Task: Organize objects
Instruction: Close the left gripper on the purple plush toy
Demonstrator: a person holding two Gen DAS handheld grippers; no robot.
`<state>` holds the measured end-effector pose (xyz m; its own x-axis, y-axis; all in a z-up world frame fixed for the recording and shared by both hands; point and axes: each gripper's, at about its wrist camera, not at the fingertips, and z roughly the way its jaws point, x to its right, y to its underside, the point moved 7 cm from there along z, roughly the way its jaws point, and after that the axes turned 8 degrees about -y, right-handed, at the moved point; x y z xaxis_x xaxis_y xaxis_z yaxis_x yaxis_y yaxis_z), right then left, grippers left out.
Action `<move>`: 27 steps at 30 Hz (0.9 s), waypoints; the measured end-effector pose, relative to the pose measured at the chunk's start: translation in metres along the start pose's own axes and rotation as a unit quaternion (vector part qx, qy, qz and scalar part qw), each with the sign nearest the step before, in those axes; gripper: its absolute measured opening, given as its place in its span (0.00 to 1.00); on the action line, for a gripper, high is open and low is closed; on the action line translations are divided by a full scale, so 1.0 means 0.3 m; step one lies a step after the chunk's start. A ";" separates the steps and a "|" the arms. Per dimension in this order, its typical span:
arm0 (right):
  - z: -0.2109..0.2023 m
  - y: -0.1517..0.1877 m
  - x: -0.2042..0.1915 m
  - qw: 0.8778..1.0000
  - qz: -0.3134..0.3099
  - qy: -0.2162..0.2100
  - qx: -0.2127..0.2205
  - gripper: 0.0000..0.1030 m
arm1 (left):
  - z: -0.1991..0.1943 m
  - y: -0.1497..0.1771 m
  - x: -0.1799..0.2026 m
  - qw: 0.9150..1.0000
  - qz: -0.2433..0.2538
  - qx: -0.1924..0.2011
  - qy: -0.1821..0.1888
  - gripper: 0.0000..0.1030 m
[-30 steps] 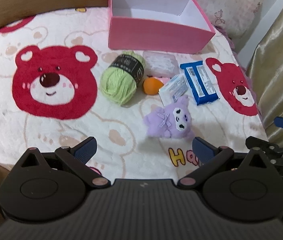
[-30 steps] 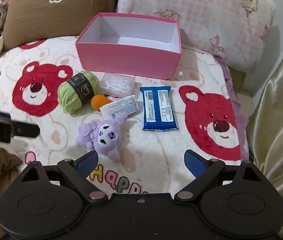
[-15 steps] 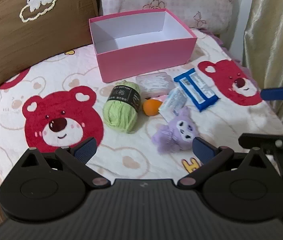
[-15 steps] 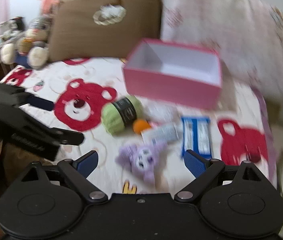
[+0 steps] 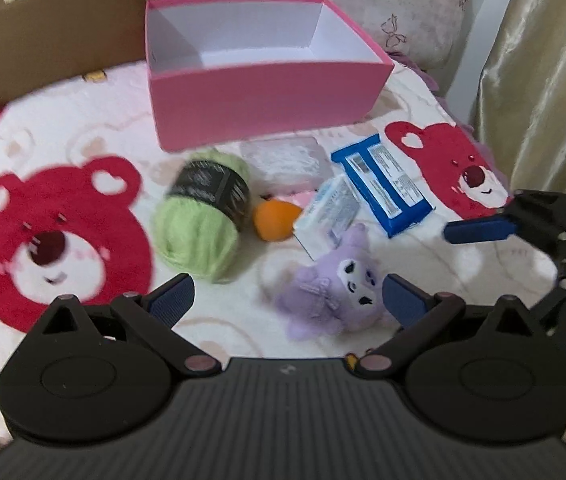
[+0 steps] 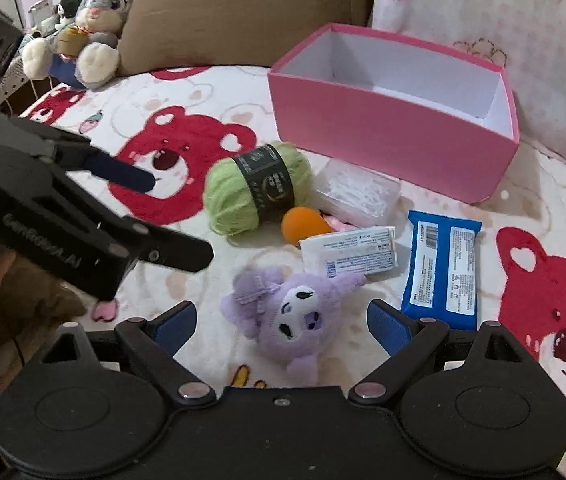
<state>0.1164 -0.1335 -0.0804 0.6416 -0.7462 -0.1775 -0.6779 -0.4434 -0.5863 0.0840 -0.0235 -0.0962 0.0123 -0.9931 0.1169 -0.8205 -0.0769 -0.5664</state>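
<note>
Both cameras sit on the grippers and look forward and down at the bed. The left one looks from the left, the right one from the right. Both are near and see the purple plush toy [image 5: 333, 296] [image 6: 291, 312] and pink box [image 5: 267, 108] [image 6: 387, 136].

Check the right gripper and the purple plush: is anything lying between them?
Nothing visible. In the right wrist view the purple plush lies on the blanket just ahead of the open right gripper, no object between. The white packet touches the plush's far side, beyond it.
</note>
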 end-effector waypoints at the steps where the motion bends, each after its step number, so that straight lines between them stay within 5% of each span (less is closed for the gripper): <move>1: 0.021 0.008 0.003 1.000 -0.001 -0.005 0.003 0.91 | 0.024 0.015 0.000 1.000 -0.009 -0.008 0.006 0.98; 6: 0.136 0.073 -0.008 0.999 -0.016 -0.031 -0.041 0.88 | 0.134 0.095 -0.009 0.995 -0.075 -0.041 0.053 0.95; 10: 0.159 0.089 0.004 0.999 -0.037 -0.008 -0.023 0.88 | 0.180 0.130 0.009 0.990 -0.105 -0.036 0.085 0.88; 13: 0.186 0.098 0.032 0.999 0.000 -0.034 -0.022 0.81 | 0.211 0.153 0.027 0.991 -0.101 -0.041 0.081 0.54; 19: 0.217 0.124 0.073 1.000 0.015 -0.020 -0.015 0.63 | 0.228 0.157 0.027 0.991 -0.101 -0.014 0.085 0.51; 27: 0.211 0.149 0.145 0.997 0.064 -0.047 0.004 0.56 | 0.247 0.138 0.008 0.988 -0.114 -0.023 0.103 0.53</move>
<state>0.1368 -0.1545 -0.1644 0.5807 -0.7463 -0.3252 -0.7542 -0.3428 -0.5600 0.0925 -0.0358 -0.1797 0.0861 -0.9109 0.4036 -0.8347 -0.2871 -0.4699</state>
